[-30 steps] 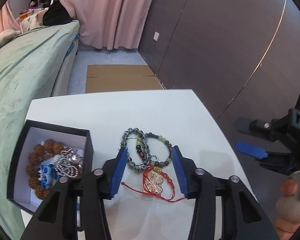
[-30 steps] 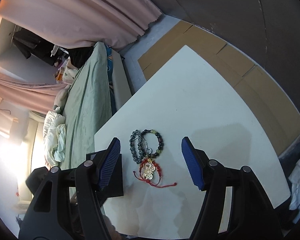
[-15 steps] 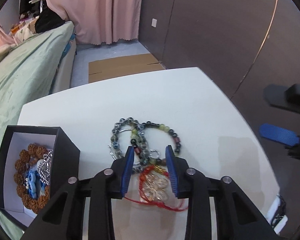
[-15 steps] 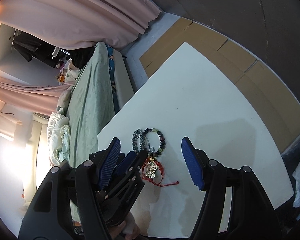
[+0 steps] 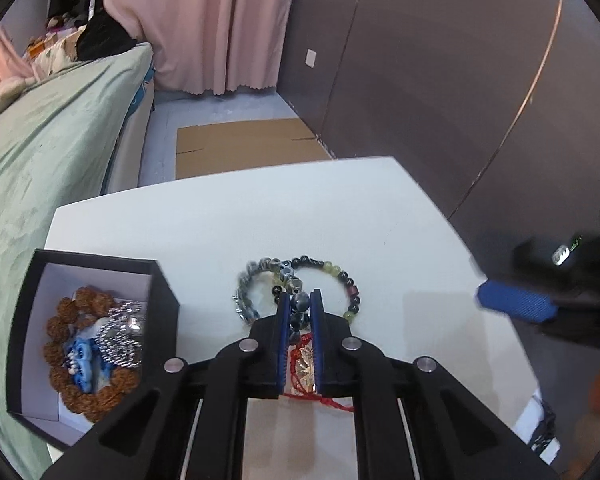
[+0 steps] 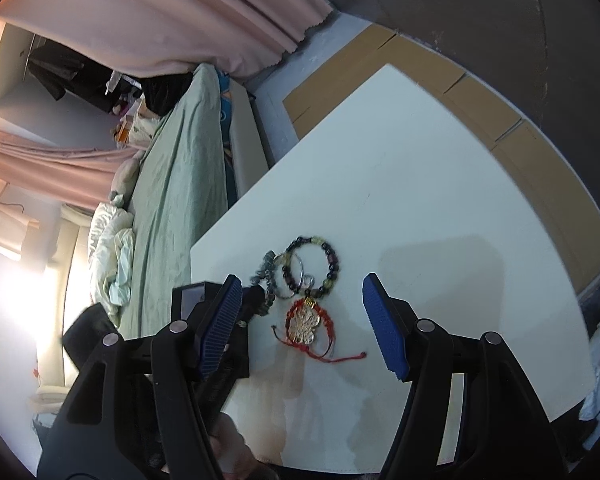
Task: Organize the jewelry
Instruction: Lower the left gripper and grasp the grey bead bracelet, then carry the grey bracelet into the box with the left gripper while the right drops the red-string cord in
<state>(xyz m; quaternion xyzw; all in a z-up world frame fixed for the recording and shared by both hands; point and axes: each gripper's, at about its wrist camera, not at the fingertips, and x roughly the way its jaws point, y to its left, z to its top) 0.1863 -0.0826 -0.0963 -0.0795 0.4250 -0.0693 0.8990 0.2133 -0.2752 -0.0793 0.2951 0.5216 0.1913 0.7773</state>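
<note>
My left gripper (image 5: 300,300) is shut on the grey beaded bracelet (image 5: 246,298), pinching its beads between the blue pads. The bracelet looks lifted in the right wrist view (image 6: 269,276). A dark and green beaded bracelet (image 5: 342,280) lies beside it on the white table (image 5: 260,224), linked with a thin silver ring (image 6: 300,276). A red cord bracelet with a gold flower charm (image 6: 306,322) lies nearer me. A black jewelry box (image 5: 88,332) at the left holds brown beads, a silver chain and a blue piece. My right gripper (image 6: 304,326) is open and empty above the table.
A green-covered bed (image 5: 40,140) stands left of the table. Flat cardboard (image 5: 244,144) lies on the floor beyond the table. A dark wall (image 5: 440,80) runs along the right. Pink curtains (image 5: 204,20) hang at the back.
My left gripper has closed from open onto the grey beaded bracelet and begun to raise it. The right gripper stays open and has shifted a little.
</note>
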